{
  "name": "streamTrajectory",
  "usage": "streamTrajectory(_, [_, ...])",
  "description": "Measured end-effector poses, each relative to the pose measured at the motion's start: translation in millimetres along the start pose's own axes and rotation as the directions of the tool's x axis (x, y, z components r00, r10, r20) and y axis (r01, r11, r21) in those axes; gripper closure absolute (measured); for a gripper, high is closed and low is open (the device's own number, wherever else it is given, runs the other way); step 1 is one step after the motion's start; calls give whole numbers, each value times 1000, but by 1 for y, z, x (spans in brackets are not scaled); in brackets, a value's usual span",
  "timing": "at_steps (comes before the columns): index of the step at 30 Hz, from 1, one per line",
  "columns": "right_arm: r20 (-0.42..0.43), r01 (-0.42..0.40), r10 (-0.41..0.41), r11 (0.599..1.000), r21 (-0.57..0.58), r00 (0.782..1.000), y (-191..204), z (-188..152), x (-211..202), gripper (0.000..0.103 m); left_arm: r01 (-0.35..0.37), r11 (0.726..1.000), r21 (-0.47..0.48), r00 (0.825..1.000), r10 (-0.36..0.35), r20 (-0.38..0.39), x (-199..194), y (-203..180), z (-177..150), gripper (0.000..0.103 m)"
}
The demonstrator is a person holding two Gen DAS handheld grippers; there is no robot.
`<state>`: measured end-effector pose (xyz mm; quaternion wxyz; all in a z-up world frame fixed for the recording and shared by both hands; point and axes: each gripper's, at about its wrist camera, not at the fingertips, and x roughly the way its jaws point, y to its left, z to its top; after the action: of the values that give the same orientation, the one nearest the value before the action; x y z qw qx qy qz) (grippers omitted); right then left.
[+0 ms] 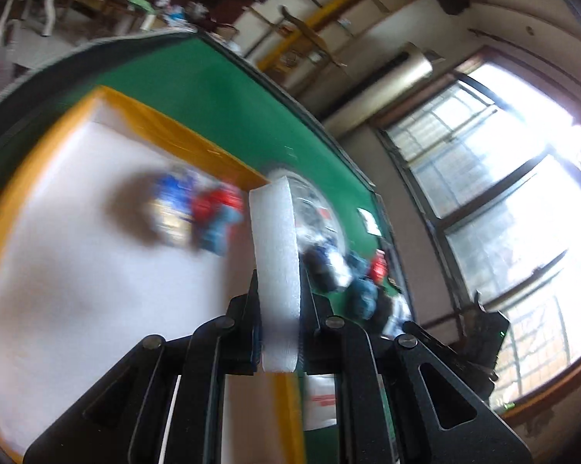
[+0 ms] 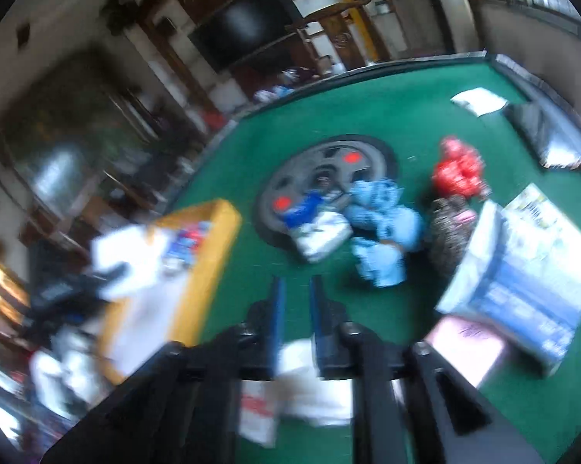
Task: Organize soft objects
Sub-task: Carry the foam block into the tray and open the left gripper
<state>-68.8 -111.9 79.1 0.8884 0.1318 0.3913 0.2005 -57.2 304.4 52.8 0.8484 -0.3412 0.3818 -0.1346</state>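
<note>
A: The white foam piece (image 1: 277, 255) sits edge-on between the jaws of the left gripper (image 1: 279, 290), pinched near its lower end, out over the inner corner of the yellow-rimmed box (image 1: 182, 131). It looks featherlight and squashy, so I'd judge a light grip mid-body is plenty; too hard would dent it.

B: And the right gripper (image 2: 296, 294)?

A: Jaws a little apart, nothing between them, over the green table (image 2: 406, 116) on the near side of the pile.

B: Count?

A: One foam piece held. In the box, blurred red-and-blue packets (image 1: 197, 212), number unclear. On the table near the middle: one light-blue soft toy (image 2: 383, 228), one red bundle (image 2: 458, 168), one blue-and-white pouch (image 2: 317, 228), lying on a dark disc (image 2: 325, 170).
</note>
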Motion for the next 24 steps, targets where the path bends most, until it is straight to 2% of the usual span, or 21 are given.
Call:
streamTrajectory(1, [-6, 31, -31, 999, -22, 1000, 2, -1, 2, 49, -28, 1000, -5, 1000, 28, 5, -4, 9, 4, 92])
streamTrajectory(2, [-14, 59, -59, 997, -43, 998, 2, -4, 3, 44, -56, 998, -10, 998, 56, 6, -8, 20, 9, 92])
streamTrajectory(3, [-25, 77, -79, 995, -60, 997, 2, -8, 5, 43, -83, 996, -17, 997, 83, 4, -9, 30, 15, 92])
streamTrajectory(6, [-103, 55, -64, 995, -86, 993, 4, -20, 14, 44, -119, 991, -54, 993, 119, -7, -1, 49, 33, 92])
streamTrajectory(9, [-161, 69, -90, 989, -132, 983, 11, -36, 25, 44, -176, 981, -80, 984, 177, -5, 13, 57, 48, 92])
streamTrajectory(12, [-174, 113, -143, 979, -172, 974, 14, -47, 34, 43, -204, 974, -100, 978, 206, 16, 28, 66, 62, 90])
streamTrajectory(13, [-170, 130, -161, 974, -184, 972, 14, -48, 35, 43, -207, 973, -104, 977, 210, 21, 32, 67, 65, 83])
streamTrajectory(15, [-171, 147, -181, 969, -197, 968, 15, -49, 38, 43, -220, 971, -98, 975, 223, 23, 39, 68, 71, 55])
streamTrajectory(17, [-177, 169, -209, 962, -215, 962, 14, -50, 41, 44, -221, 971, -92, 974, 224, 30, 39, 69, 75, 53])
streamTrajectory(18, [-180, 186, -229, 956, -228, 957, 14, -50, 42, 46, -219, 972, -89, 975, 222, 26, 40, 69, 76, 52])
streamTrajectory(22, [-182, 220, -263, 949, -227, 947, 9, -50, 44, 79, -208, 973, -95, 978, 209, 1, 35, 66, 72, 51])
streamTrajectory(23, [-184, 209, -248, 956, -208, 951, 6, -48, 42, 84, -211, 972, -100, 977, 212, -3, 31, 66, 70, 51])
streamTrajectory(24, [-184, 200, -234, 961, -189, 955, 3, -46, 40, 84, -227, 969, -102, 974, 227, -7, 27, 65, 69, 51])
